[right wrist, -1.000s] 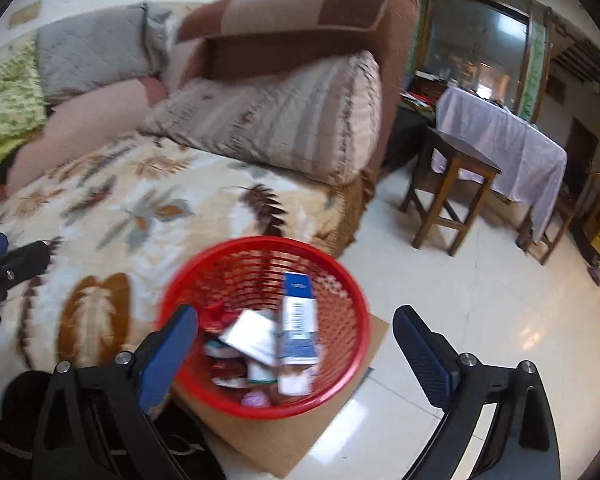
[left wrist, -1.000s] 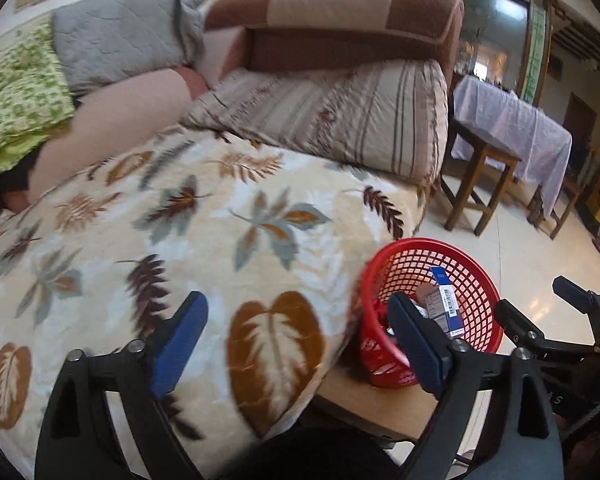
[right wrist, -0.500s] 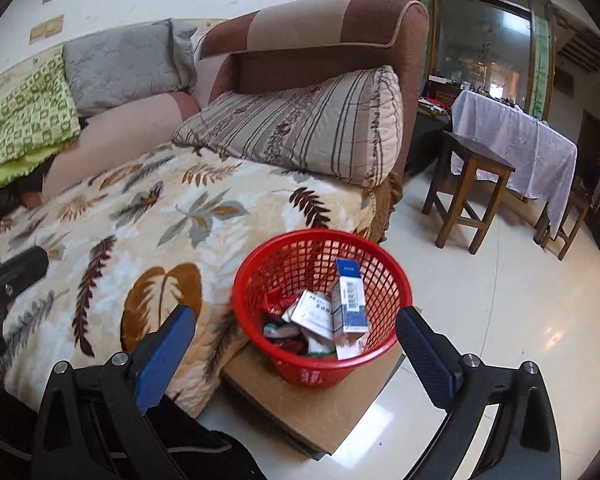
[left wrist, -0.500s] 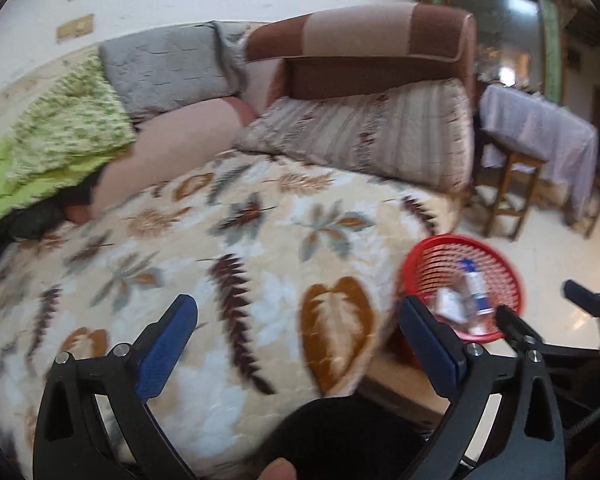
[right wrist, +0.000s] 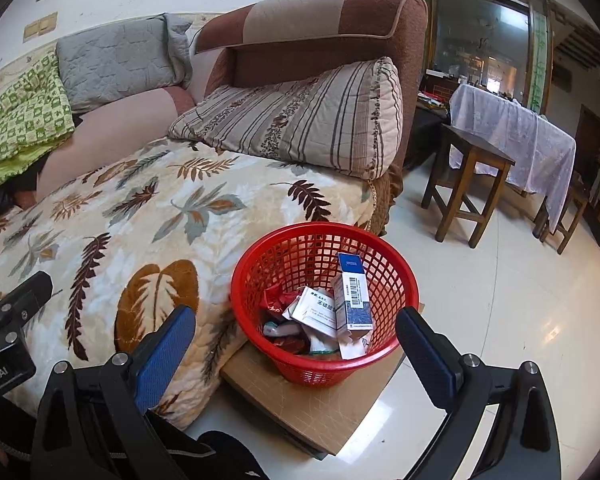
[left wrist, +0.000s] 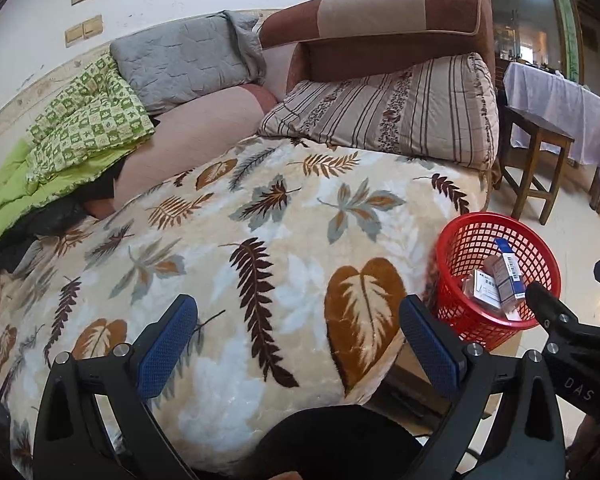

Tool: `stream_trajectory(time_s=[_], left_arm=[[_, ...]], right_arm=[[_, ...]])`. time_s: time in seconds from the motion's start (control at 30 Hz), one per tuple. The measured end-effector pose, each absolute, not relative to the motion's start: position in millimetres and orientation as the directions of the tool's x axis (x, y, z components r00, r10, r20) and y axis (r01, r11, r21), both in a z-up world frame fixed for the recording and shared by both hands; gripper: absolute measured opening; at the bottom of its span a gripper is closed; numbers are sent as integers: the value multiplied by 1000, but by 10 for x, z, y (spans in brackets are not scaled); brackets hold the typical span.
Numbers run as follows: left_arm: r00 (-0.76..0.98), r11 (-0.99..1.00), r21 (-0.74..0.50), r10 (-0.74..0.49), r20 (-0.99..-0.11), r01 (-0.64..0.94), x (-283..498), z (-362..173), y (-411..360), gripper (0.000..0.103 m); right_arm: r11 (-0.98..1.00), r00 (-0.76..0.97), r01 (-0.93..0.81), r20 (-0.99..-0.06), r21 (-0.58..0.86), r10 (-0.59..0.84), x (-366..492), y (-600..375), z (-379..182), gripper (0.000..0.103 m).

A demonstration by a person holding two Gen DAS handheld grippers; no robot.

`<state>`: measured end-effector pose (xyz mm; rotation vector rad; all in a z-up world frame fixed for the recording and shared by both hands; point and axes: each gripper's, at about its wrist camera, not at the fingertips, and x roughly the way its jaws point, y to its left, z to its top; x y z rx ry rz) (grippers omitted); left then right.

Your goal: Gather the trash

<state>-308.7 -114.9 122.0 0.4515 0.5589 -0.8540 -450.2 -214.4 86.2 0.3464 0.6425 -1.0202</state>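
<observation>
I see a living room with a sofa whose seat is covered by a leaf-print blanket [left wrist: 260, 248]; a striped pillow [right wrist: 300, 120] leans against the brown armrest. The blanket's front edge drops off beside a glossy tiled floor [right wrist: 500, 320], which lies open out to a wooden stool [right wrist: 464, 188] and a cloth-covered desk [right wrist: 516, 136].

The red basket [right wrist: 380, 356] stands upright on a flat cardboard sheet [right wrist: 324, 412] on the floor, touching the blanket's hanging edge. Inside it are boxes and wrappers — a blue-and-white carton [right wrist: 352, 292] stands nearly on end, its long axis leaning toward the far rim, and a white box [right wrist: 314, 312] lies tilted beside it.

My right tool [right wrist: 296, 352] hangs with its fingers spread wide and empty, the basket between and just beyond the tips. My left tool [left wrist: 296, 344] is also spread and empty, over the blanket — the basket sits to its right, past the right fingertip.
</observation>
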Motion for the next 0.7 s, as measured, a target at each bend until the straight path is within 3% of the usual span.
stream_trajectory(time_s=[0.7], left_arm=[[469, 536, 126, -573, -672, 835, -3005, 1068, -1197, 100]], right_arm=[[486, 340, 873, -658, -44, -672, -4400, -2145, 776, 101]])
